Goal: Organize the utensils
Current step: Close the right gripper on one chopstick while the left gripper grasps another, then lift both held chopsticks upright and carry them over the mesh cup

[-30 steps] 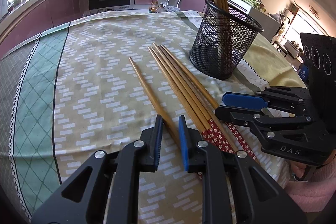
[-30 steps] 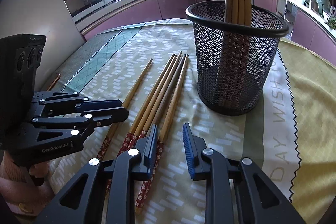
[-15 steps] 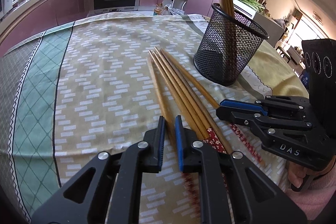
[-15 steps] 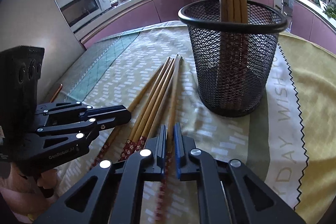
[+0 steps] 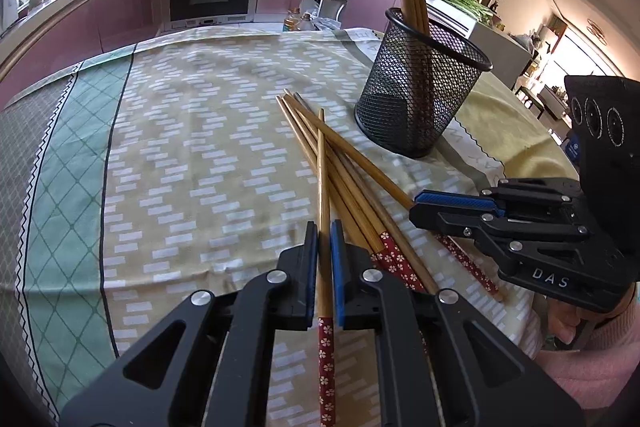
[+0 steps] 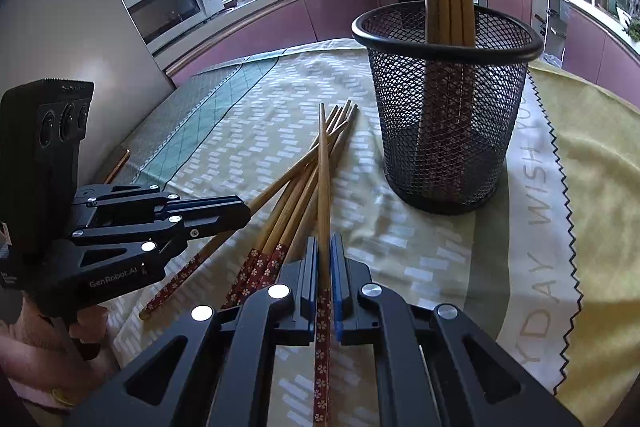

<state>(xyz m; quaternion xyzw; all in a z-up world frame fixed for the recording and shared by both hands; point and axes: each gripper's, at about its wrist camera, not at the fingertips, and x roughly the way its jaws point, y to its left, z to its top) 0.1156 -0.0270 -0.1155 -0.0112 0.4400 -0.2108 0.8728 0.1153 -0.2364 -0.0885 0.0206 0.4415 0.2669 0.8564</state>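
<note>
A: Start with the biggest thing. What covers the bench (image 5: pixel 192 155)?

B: A cloth in beige with white dashes, a green lattice band and a grey edge. Only the right wrist view shows its yellow part with grey letters reading "DAY WISH YOU", cut off at both ends.

A: And the holder?

B: A round black wire-mesh cup (image 5: pixel 420 99), upright at the far right of the cloth. Its rim holds 4 chopsticks standing in the right wrist view; the left wrist view shows only 3 distinctly.

A: The loose ones?

B: Bamboo chopsticks (image 5: pixel 344 171) with red flowered ends, fanned on the cloth just beside the cup.

A: The grippers?

B: The left gripper (image 5: pixel 324 259), black with blue ribbed pads, is pinching 1 chopstick (image 5: pixel 323 195) that crosses over the pile. The right gripper (image 6: pixel 324 263) is pinching another chopstick (image 6: pixel 323 179), likewise angled over the rest.

A: Any writing?

B: "DAS" on the right gripper's side, seen from the left wrist; "GenRobot.AI" on the left gripper's, seen from the right. A pink sleeve (image 5: pixel 592 367) shows behind.
</note>
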